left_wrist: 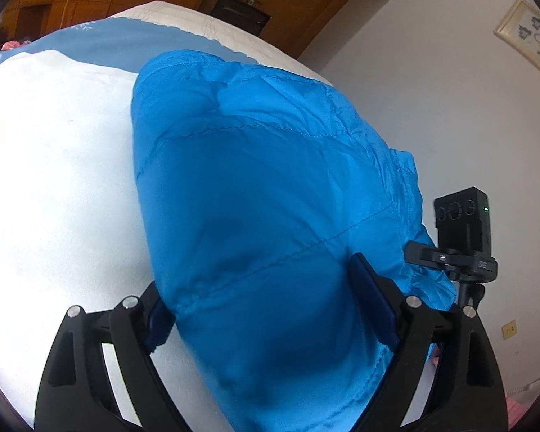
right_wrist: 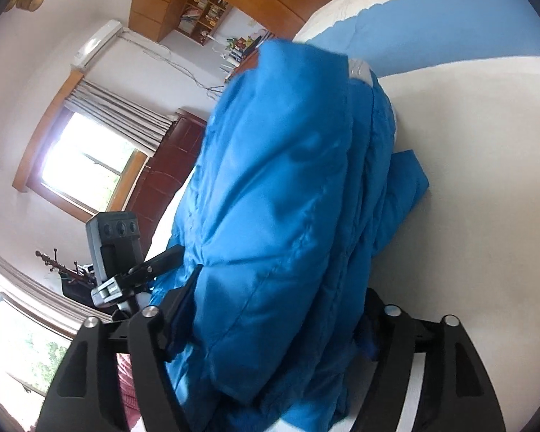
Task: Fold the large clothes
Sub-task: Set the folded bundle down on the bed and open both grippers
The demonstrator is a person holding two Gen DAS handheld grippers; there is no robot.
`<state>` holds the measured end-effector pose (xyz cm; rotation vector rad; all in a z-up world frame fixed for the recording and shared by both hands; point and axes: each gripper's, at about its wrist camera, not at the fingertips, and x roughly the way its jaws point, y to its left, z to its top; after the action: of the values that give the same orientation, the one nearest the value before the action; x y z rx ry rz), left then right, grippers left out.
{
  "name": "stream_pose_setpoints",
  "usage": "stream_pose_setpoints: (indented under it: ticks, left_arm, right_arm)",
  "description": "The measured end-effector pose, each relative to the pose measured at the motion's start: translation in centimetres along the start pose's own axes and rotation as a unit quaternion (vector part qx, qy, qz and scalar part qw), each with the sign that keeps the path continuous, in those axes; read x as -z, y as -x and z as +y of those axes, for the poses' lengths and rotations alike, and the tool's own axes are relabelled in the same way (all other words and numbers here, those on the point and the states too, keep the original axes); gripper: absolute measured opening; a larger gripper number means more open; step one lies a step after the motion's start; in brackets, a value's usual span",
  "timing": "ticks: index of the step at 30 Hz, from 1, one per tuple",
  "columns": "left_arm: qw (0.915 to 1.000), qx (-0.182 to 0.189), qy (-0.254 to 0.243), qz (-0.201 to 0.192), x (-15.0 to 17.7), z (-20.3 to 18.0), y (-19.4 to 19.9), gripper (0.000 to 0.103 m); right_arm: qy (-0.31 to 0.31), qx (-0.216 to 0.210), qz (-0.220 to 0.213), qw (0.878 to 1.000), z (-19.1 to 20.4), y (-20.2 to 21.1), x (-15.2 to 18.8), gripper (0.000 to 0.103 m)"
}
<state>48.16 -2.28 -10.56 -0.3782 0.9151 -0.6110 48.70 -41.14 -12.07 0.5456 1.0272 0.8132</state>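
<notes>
1. My left gripper (left_wrist: 270, 306) has the blue padded jacket (left_wrist: 270, 187) bunched between its jaws; the fabric fills the whole gap, so I read it as clamped on the jacket, though the left pad is partly hidden under cloth.
2. My right gripper (right_wrist: 273, 324) has a thick stack of the same jacket (right_wrist: 288, 198) pressed between its jaws, several layers deep.
3. The jacket lies in a long mound on the white bedspread (left_wrist: 54, 180), its far end toward the blue band of the bedding (left_wrist: 100, 41) and its near end in my grippers. A loose flap (right_wrist: 406, 176) sticks out from the jacket's side onto the spread.
4. Risk: the shell looks slick and puffy. If I lift, I judge the inner layers could slide out of the right grip, since only the outer ones touch the pads.
5. Risk: that loose flap may drag under the jacket and leave a lump in the fold.
6. Risk: the trapped air will likely spring the fold open when I let go unless I press it flat.
7. The jacket's near edge looks close to the bed's edge in the right view; a slip there could drop it to the floor.
</notes>
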Motion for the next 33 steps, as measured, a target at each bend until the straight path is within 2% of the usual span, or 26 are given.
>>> stream_pose_setpoints:
  ticks: [2,4,9,11,15,19,25,29,33]
  left_arm:
    - [0.9999,-0.01,0.006,0.0,0.4,0.0,0.9,0.088]
    - [0.9995,-0.029,0.007,-0.005,1.1,-0.2,1.8,0.09]
    - [0.9936,-0.111,0.009,-0.018,3.1,-1.4,5.1,0.093]
    - [0.9912,-0.13,0.011,-0.024,4.2,-2.4,6.4,0.094]
    - [0.9807,-0.193,-0.008,-0.031,6.8,-4.1,8.3,0.095]
    - [0.9666,-0.251,-0.037,-0.037,8.8,-6.7,9.3,0.097]
    - [0.9609,-0.27,-0.027,-0.055,11.5,-9.0,10.7,0.097]
    - [0.9585,-0.276,-0.027,-0.064,12.8,-10.2,11.9,0.097]
    - [0.9468,-0.306,-0.041,-0.089,13.5,-11.6,13.2,0.097]
  right_arm:
    - [0.004,0.003,-0.005,1.0,0.7,0.8,0.0,0.08]
    - [0.004,0.006,-0.013,1.0,0.9,2.4,0.7,0.081]
    - [0.027,0.065,-0.034,0.997,2.8,5.9,3.4,0.081]
    - [0.033,0.084,-0.04,0.995,3.8,6.7,4.5,0.081]
    - [0.048,0.148,-0.044,0.987,6.6,7.2,6.9,0.082]
    - [0.067,0.217,-0.041,0.973,8.9,7.0,9.0,0.085]
    - [0.101,0.268,-0.055,0.957,12.6,6.6,11.7,0.096]
    - [0.13,0.316,-0.068,0.937,15.2,6.2,13.4,0.099]
    - [0.14,0.339,-0.074,0.928,16.4,6.3,14.2,0.099]
